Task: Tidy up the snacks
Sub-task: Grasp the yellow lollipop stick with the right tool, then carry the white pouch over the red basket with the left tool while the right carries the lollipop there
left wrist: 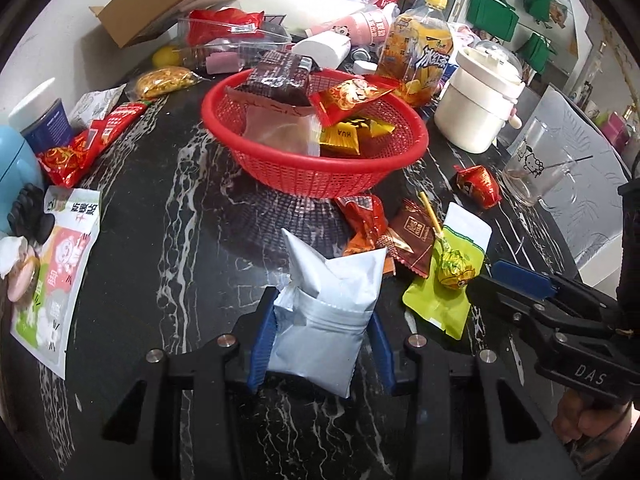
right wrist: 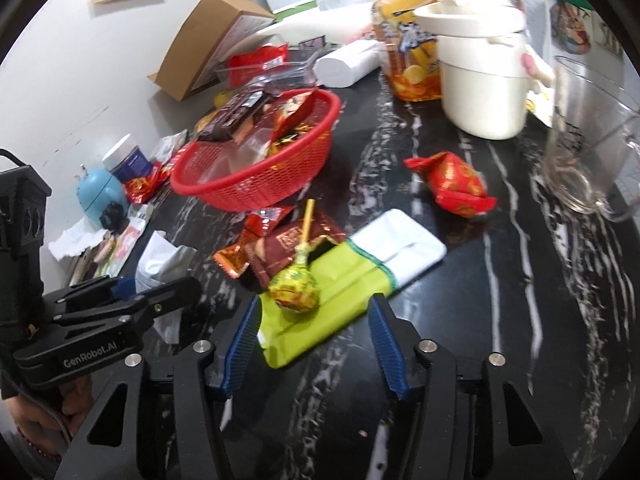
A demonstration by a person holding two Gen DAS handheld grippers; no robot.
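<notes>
Left wrist view: left gripper [left wrist: 322, 320] has its jaws clamped on a silver pouch [left wrist: 326, 300], blue pads pressing both sides, pouch upright above the black marble bench [left wrist: 160, 216]. Red basket [left wrist: 316, 136] sits straight ahead w/ several snack packs inside: dark brown one on top, red-gold one, yellow ones at the bottom. Green pouch [left wrist: 448, 292] lies flat to the right, lollipop [left wrist: 454, 270] resting on it. Red candy [left wrist: 478, 184] lies farther right, near a glass mug [left wrist: 536, 168]. White pot [left wrist: 476, 108] and juice bottle [left wrist: 420, 56] stand behind the basket.

Right wrist view: right gripper [right wrist: 314, 344] has jaws at mid width, straddling the near end of the green pouch [right wrist: 320, 320]; pads not pressing it, nothing held. Lollipop [right wrist: 294, 292] lies on the pouch, stick pointing toward the basket [right wrist: 260, 176]. Brown and orange wrappers [right wrist: 276, 244] lie btwn pouch and basket. Left gripper [right wrist: 160, 292] shows at left w/ the silver pouch [right wrist: 160, 260].
</notes>
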